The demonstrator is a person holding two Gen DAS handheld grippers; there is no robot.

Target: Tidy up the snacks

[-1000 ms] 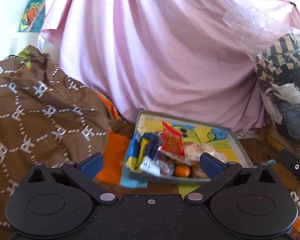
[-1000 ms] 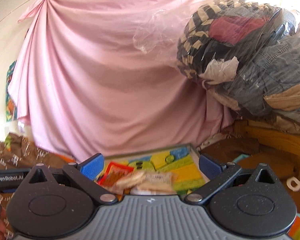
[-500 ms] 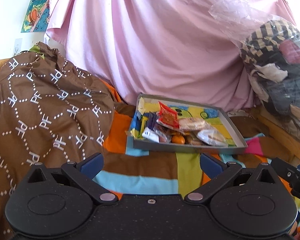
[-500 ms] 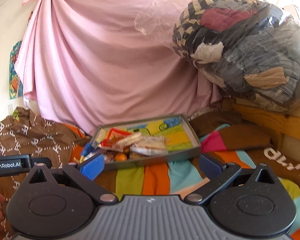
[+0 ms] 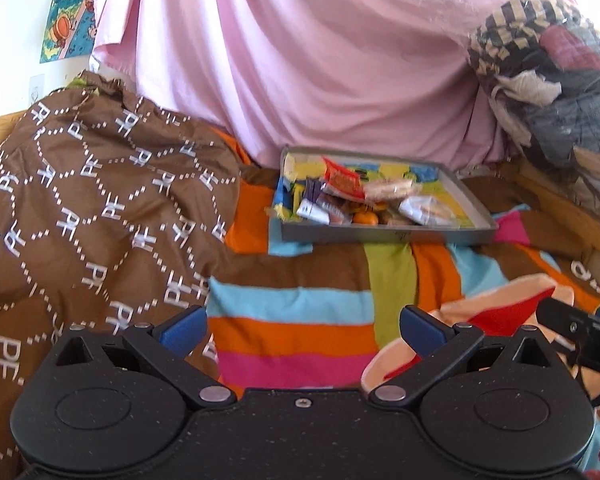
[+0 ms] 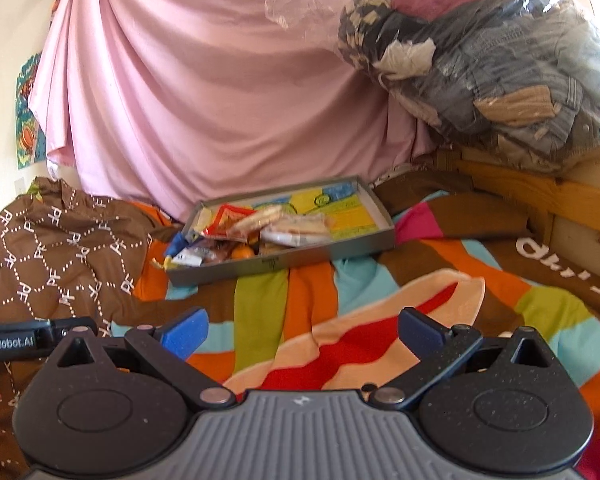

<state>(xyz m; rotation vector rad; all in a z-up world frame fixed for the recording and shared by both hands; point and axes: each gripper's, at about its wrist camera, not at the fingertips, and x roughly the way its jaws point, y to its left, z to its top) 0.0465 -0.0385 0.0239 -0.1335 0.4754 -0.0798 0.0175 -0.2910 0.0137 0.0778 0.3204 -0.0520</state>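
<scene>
A bed with a striped blanket (image 5: 300,312) sits before a draped pink sheet (image 6: 220,100); a brown quilt (image 5: 80,200) lies left; a grey tray (image 6: 284,266) well ahead holds piled snacks (image 5: 364,200); the left hand-held gripper (image 5: 302,326) and right hand-held gripper (image 6: 302,326) both gape wide, gripping nothing.

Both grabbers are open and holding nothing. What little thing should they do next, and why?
Probably move one gripper forward toward the tray. The left gripper and right gripper are open and empty, well short of it over the striped blanket. The snacks sit heaped at the tray's left end, while its right end is bare, so there seems room to spread them.
</scene>
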